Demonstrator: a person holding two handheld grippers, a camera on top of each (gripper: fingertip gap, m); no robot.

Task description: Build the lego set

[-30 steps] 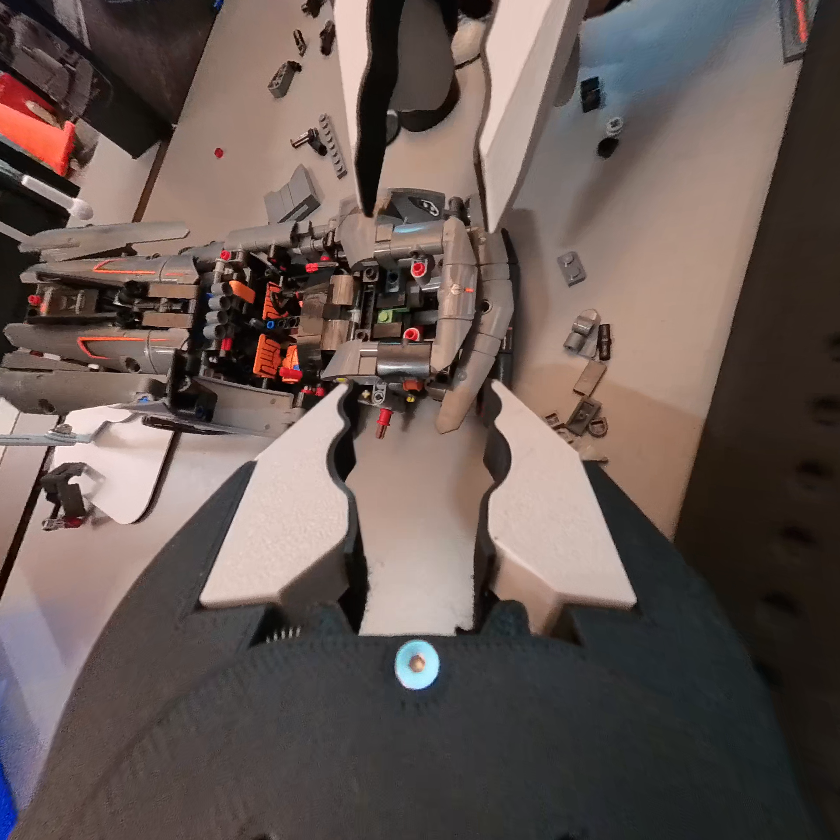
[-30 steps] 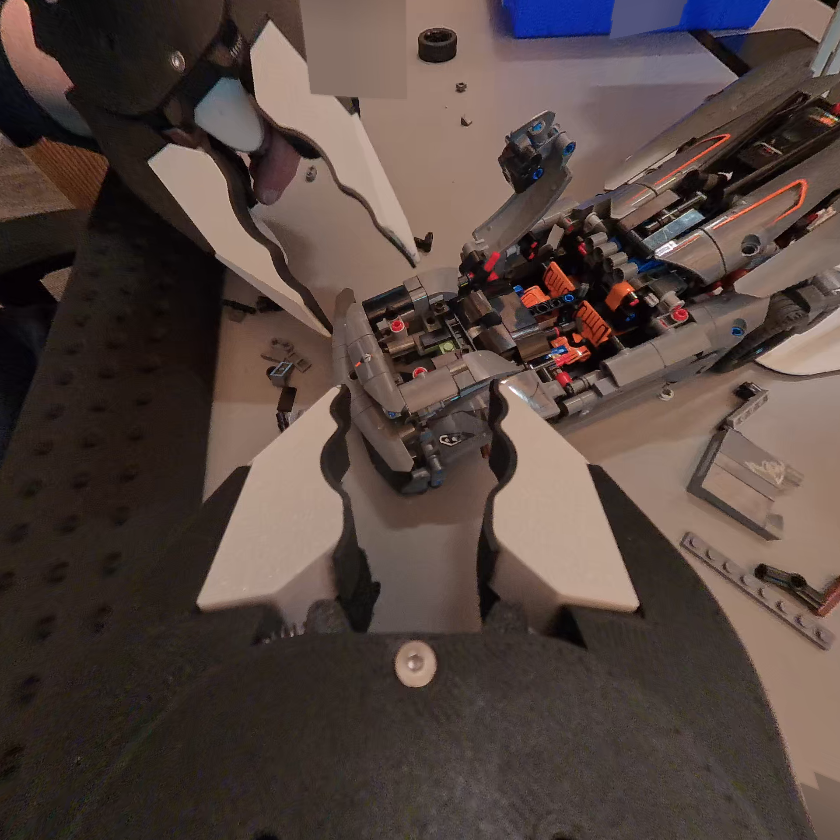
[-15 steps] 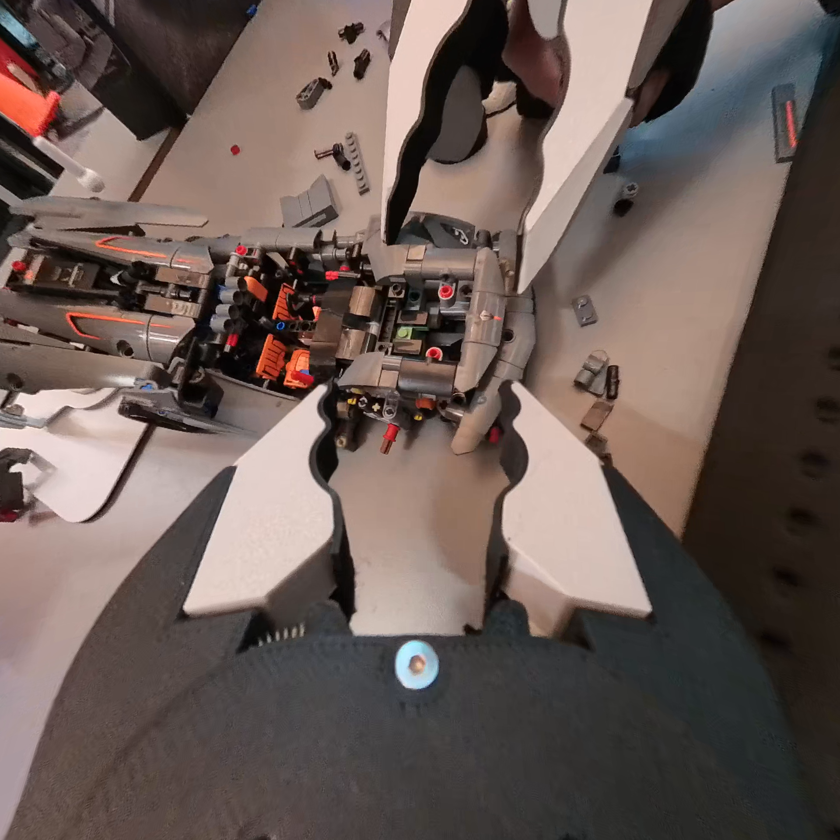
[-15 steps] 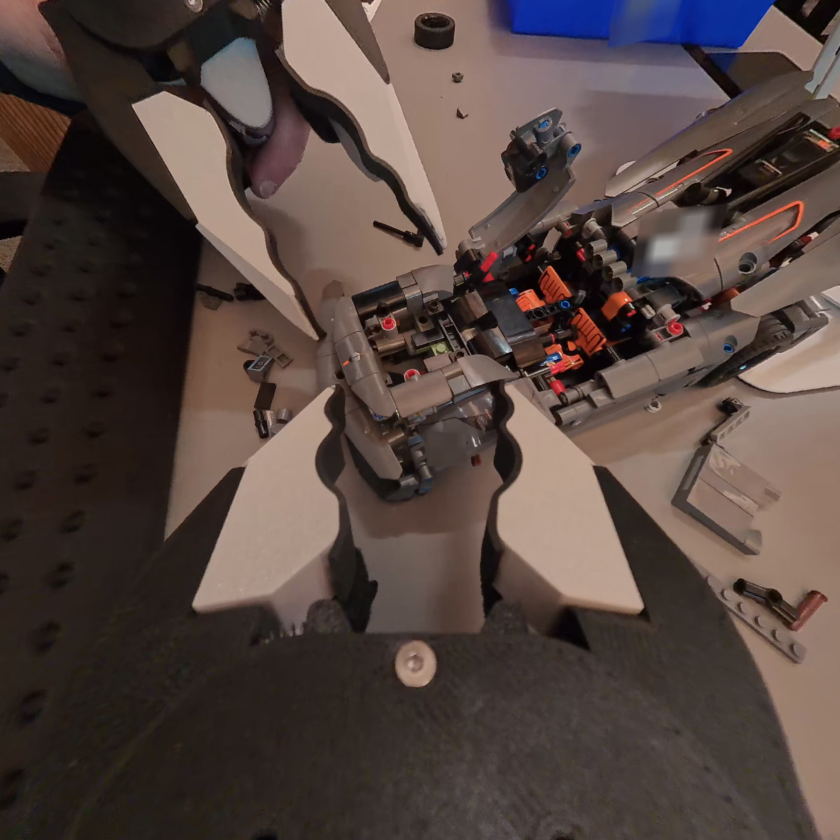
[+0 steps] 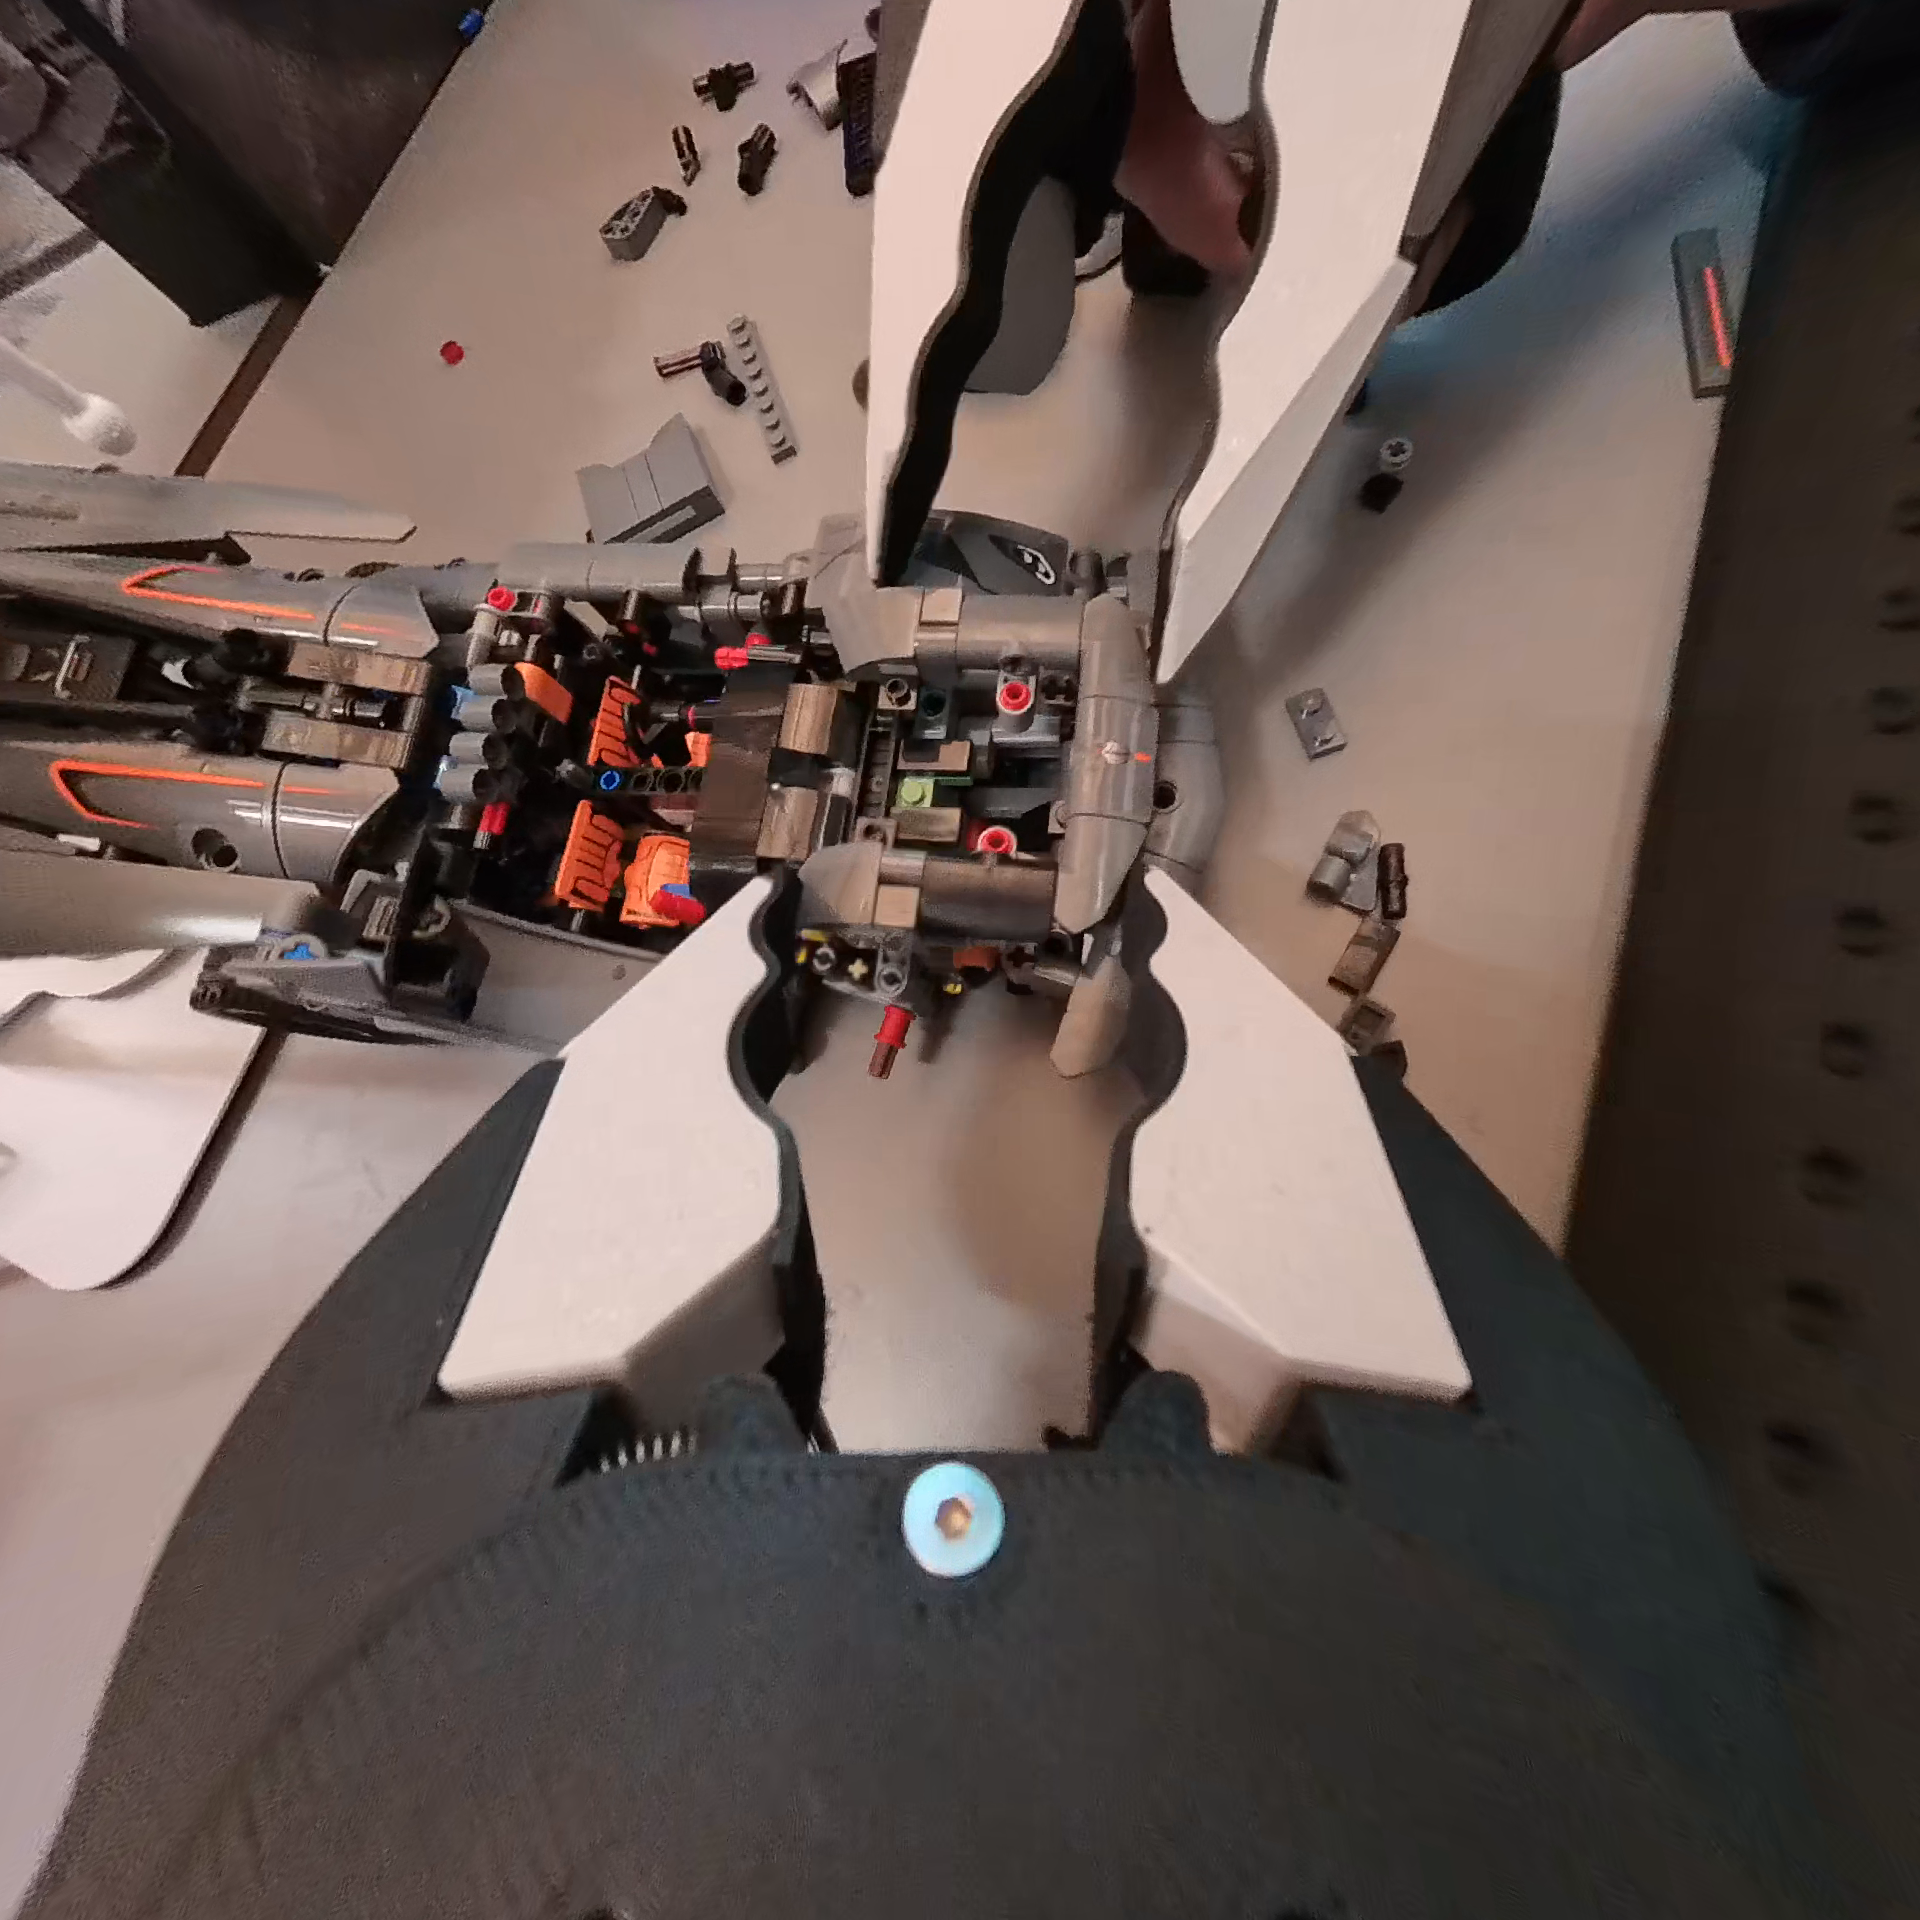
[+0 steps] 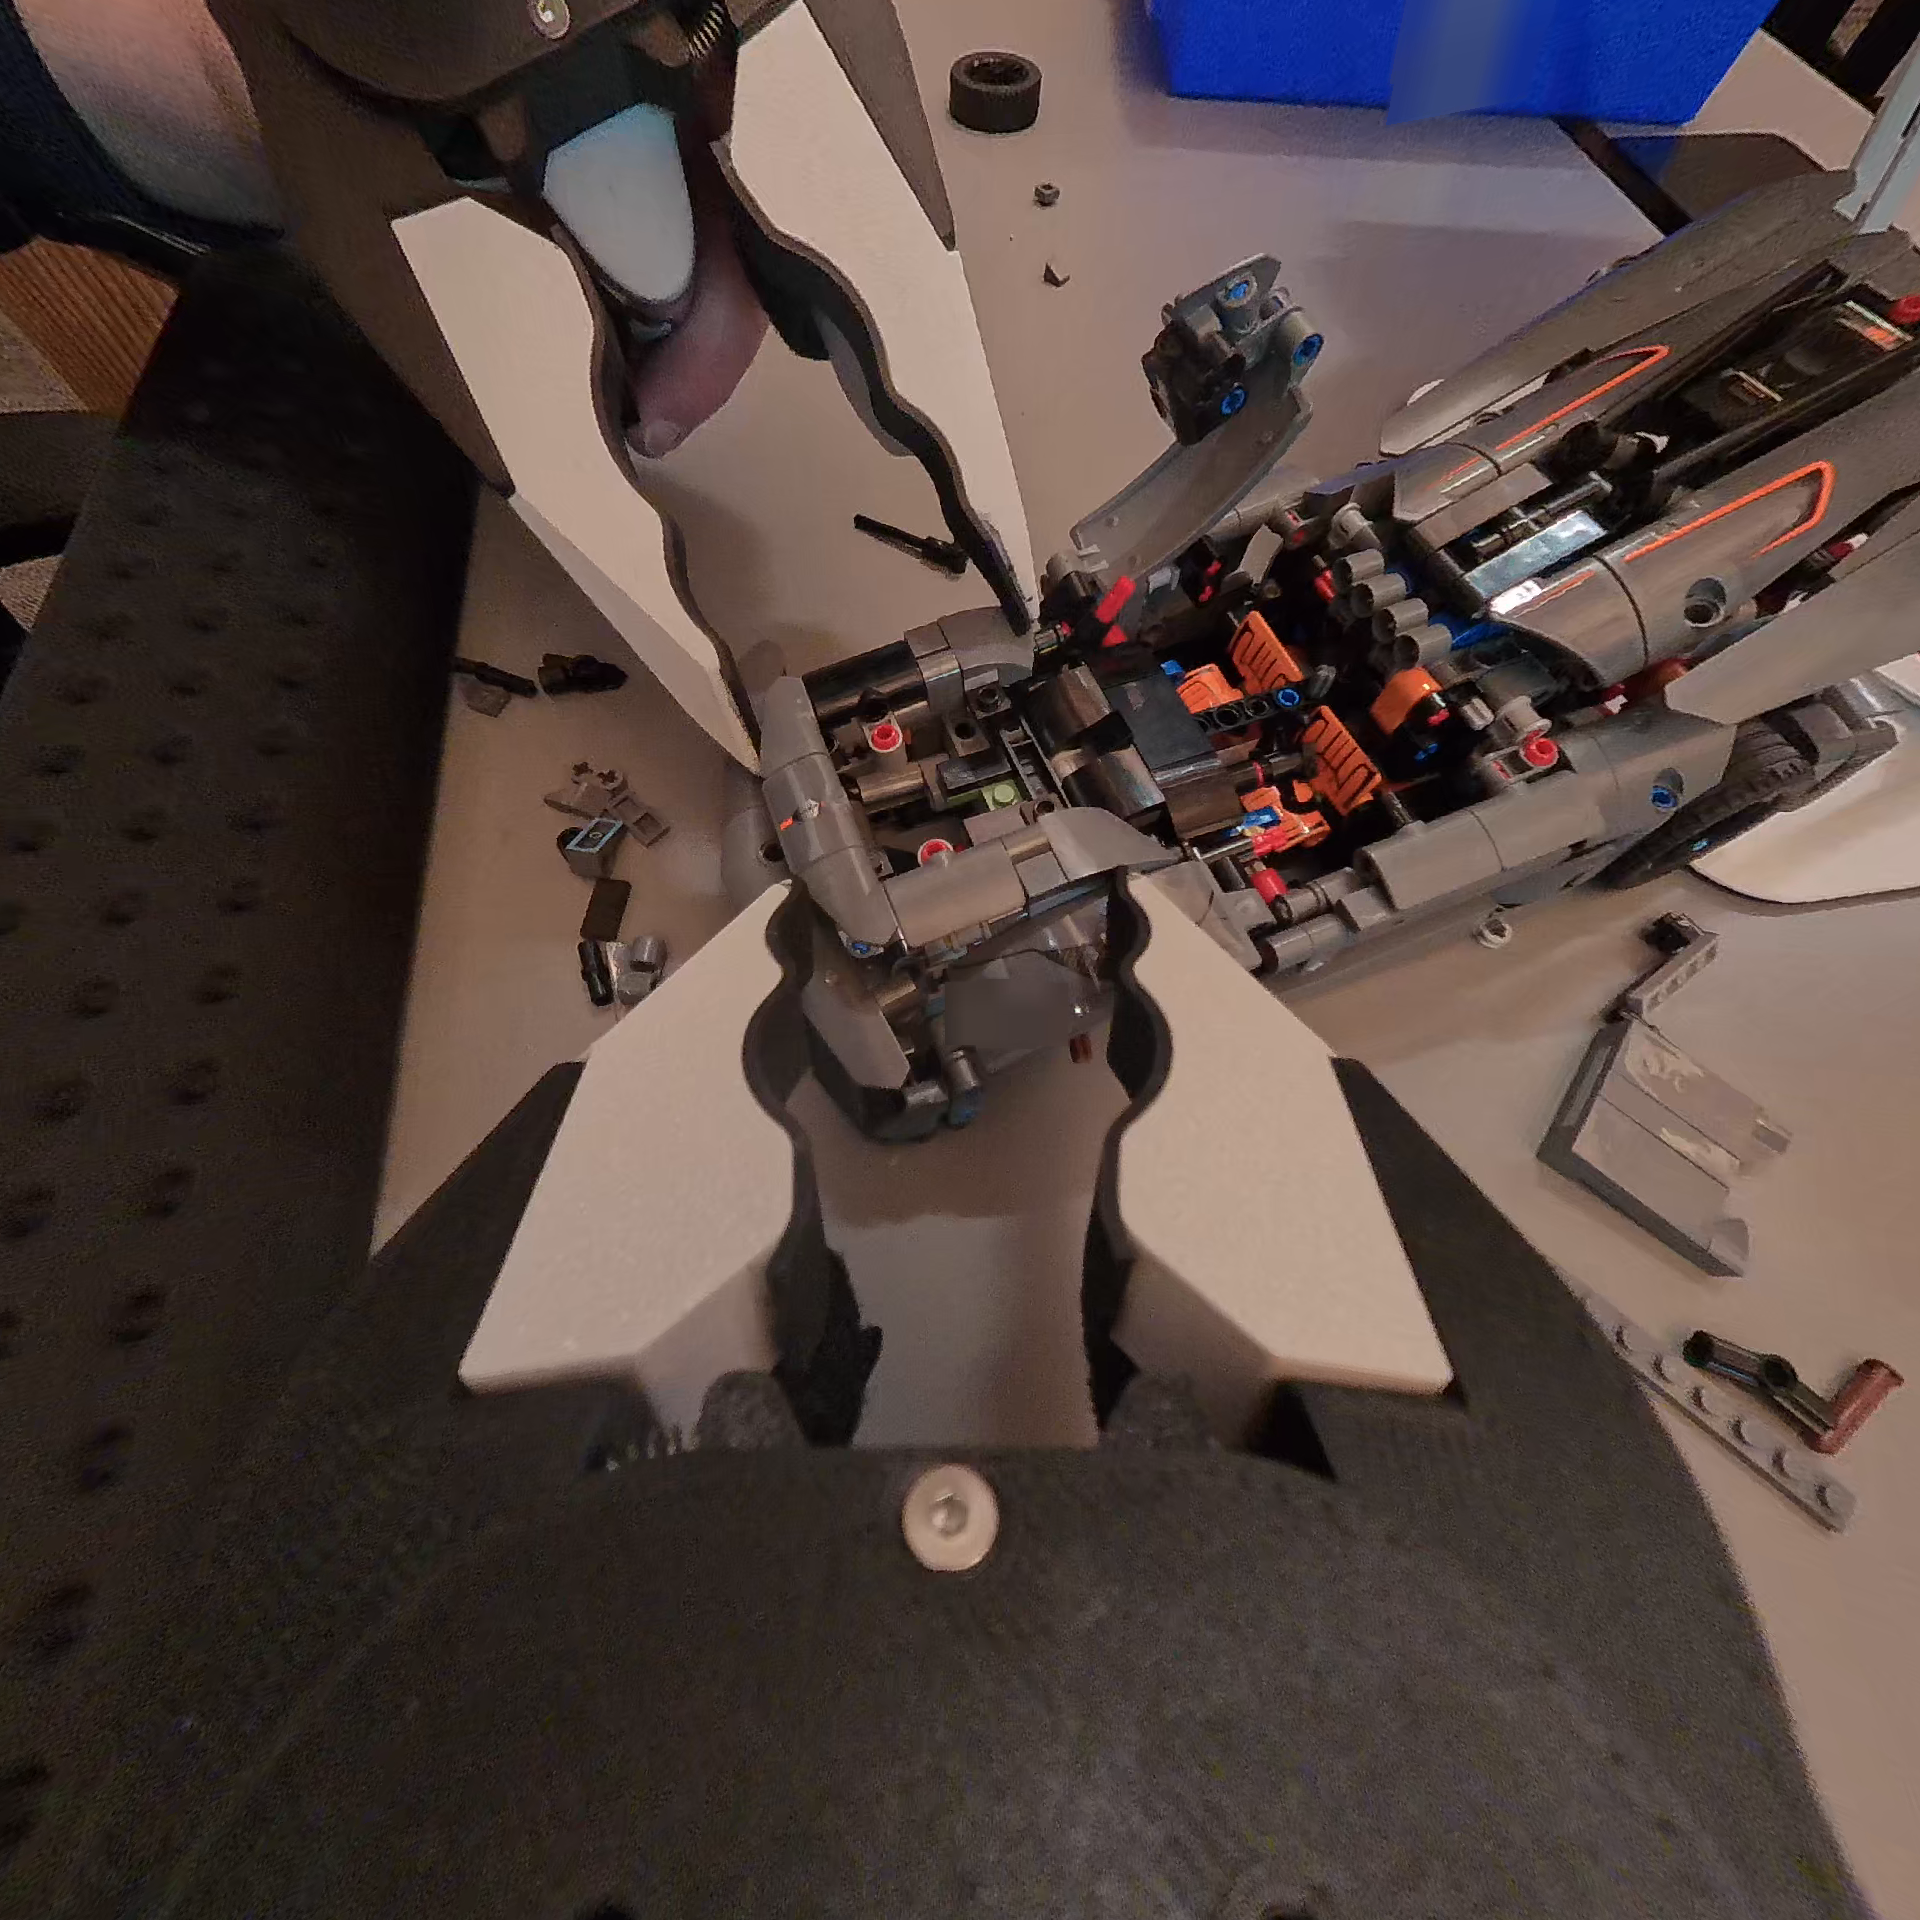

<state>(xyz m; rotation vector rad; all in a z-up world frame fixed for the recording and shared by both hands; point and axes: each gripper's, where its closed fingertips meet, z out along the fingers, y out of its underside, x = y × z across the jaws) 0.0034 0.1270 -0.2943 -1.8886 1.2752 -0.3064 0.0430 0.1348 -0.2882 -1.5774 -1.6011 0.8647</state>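
A grey lego car model [image 5: 727, 769] with orange and black inner parts lies on the white table [image 5: 468, 260]. My left gripper [image 5: 961, 904] is shut on the near side of its front end, with its fingertips against the grey wheel arch and the curved bumper. My right gripper [image 6: 954, 899] is shut on the opposite side of the same front end [image 6: 1195, 727]. Each gripper shows across the model in the other's view: the right one [image 5: 1023, 623] and the left one [image 6: 888, 691]. A raised grey door panel [image 6: 1195, 488] stands up from the model.
Small loose grey and black pieces [image 5: 1351, 883] lie by the model's nose. A grey studded strip [image 5: 764, 390] and a sloped block [image 5: 649, 488] lie behind it. A windscreen piece [image 6: 1652, 1153], a long plate [image 6: 1745, 1423], a black tyre [image 6: 994, 91] and a blue bin [image 6: 1455, 52] are nearby. A dark perforated board [image 5: 1766, 935] borders the table. The gap from one gripper's tips to the other's is roughly 5 cm. It is some 15 cm from my right tips to the sloped block [image 5: 649, 488]. The right camera catches it too, in the right wrist view [image 6: 1662, 1127].
Both grippers widened around the model's front end, then narrowed onto it. The right gripper has drawn back a little, and the model has swung slightly in both views.
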